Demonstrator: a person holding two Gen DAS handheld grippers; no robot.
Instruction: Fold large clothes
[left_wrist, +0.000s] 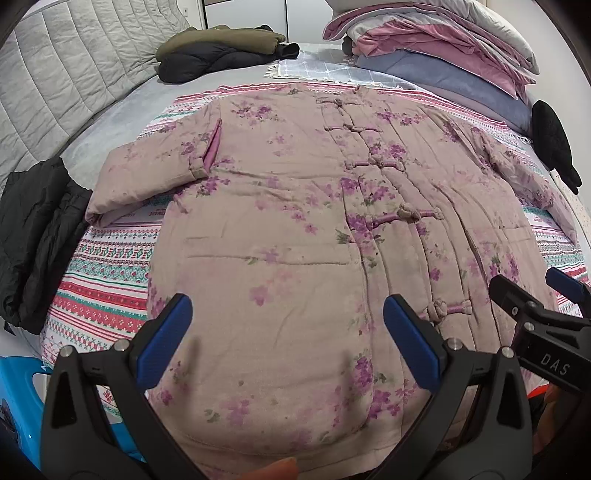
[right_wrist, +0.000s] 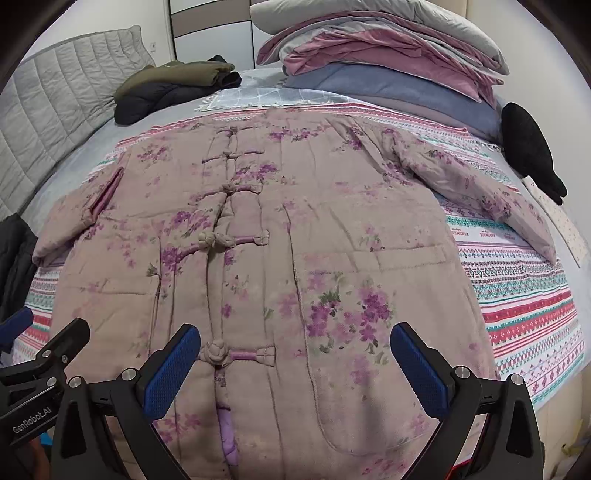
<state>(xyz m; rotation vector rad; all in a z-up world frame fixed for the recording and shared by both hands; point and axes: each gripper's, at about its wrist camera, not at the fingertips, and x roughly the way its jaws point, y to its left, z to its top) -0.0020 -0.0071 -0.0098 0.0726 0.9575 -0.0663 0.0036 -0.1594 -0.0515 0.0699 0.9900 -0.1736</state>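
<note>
Left wrist view: the left gripper (left_wrist: 288, 332) is spread wide and empty over the near hem of the jacket (left_wrist: 295, 206), which lies flat on the blanket (left_wrist: 107, 269). Right wrist view: the right gripper (right_wrist: 295, 363) is likewise wide and empty above the jacket (right_wrist: 280, 240), near its lowest button (right_wrist: 218, 352).

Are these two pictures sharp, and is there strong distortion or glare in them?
Left wrist view: the floral coat is sharp, and the fisheye bulges it and darkens the corners. Right wrist view: the same bulge, soft even light, no glare on the striped blanket.
</note>
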